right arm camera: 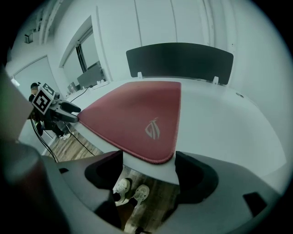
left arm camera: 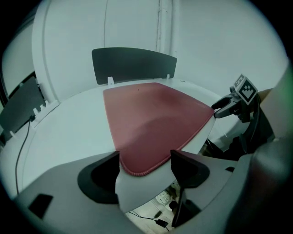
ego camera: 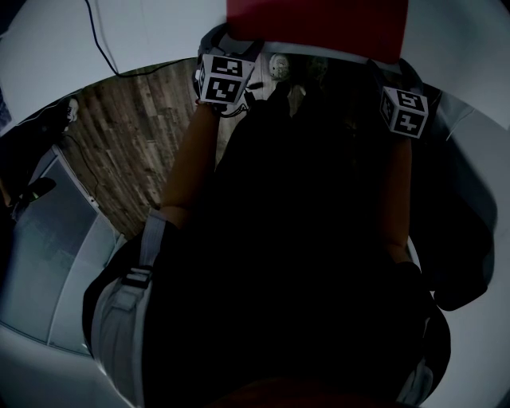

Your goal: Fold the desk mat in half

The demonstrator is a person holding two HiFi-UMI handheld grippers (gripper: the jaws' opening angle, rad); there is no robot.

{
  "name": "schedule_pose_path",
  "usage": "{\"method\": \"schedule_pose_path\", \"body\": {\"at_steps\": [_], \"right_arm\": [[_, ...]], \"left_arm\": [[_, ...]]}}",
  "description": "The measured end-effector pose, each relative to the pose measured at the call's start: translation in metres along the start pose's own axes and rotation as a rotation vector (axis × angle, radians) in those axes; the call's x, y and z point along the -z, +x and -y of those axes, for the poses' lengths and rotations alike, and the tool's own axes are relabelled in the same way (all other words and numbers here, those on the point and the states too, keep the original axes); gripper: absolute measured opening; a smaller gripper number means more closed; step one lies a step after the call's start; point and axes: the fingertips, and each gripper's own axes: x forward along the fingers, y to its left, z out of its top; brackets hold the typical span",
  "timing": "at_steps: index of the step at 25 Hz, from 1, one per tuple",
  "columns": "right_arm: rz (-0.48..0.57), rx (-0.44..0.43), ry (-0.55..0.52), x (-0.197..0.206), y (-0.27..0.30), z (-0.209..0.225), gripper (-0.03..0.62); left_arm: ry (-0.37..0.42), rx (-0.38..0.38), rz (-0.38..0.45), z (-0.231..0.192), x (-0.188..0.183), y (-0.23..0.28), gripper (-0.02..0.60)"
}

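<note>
The red desk mat point(left arm camera: 155, 119) lies flat on the white table point(left arm camera: 68, 128). Its near left corner, with stitched edge, sits between the wide-apart jaws of my left gripper point(left arm camera: 145, 164), which is open and does not press on it. My right gripper point(right arm camera: 149, 167) is also open at the table edge, with the mat's point(right arm camera: 132, 114) near right corner and its logo between the jaws, untouched. Each gripper shows in the other's view: the right gripper point(left arm camera: 236, 103) and the left gripper point(right arm camera: 52, 109). In the head view only the mat's point(ego camera: 319, 24) edge and both marker cubes point(ego camera: 223, 78) show.
A dark panel point(right arm camera: 178, 59) stands upright along the table's far edge. A cable point(left arm camera: 23, 146) runs over the table at the left. Below the near edge are wooden floor point(ego camera: 135, 135) and a pair of pale shoes point(right arm camera: 130, 189). The person's dark clothing fills most of the head view.
</note>
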Motion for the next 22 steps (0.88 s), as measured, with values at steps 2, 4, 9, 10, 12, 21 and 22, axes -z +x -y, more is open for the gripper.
{"method": "schedule_pose_path", "body": {"at_steps": [2,4,9,10,12,21,22], "right_arm": [[-0.003,-0.001,-0.008,-0.0006,0.0015,-0.0005,0.341],[-0.001,0.003,-0.010,-0.0005,0.0018,0.0002,0.341],[0.000,0.006,-0.014,-0.0024,0.0011,-0.0002,0.345],[0.004,0.006,-0.014,-0.0037,0.0017,0.0009,0.345],[0.010,0.009,-0.016,-0.0056,0.0021,0.0016,0.348],[0.007,0.004,-0.046,-0.0048,0.0020,-0.0011,0.328],[0.014,0.009,-0.048,-0.0050,0.0021,-0.0007,0.306]], "left_arm": [[-0.002,-0.014,-0.008,-0.0031,0.0021,-0.0003,0.339],[0.001,-0.005,-0.007,-0.0046,0.0040,0.0036,0.342],[-0.021,0.003,-0.023,-0.0098,0.0067,-0.0014,0.370],[-0.022,0.008,-0.022,-0.0096,0.0060,-0.0016,0.370],[-0.013,0.025,-0.028,-0.0082,0.0054,0.0003,0.370],[0.046,0.060,-0.021,-0.0038,0.0058,0.0045,0.334],[0.042,0.058,-0.014,-0.0045,0.0067,0.0048,0.325]]}}
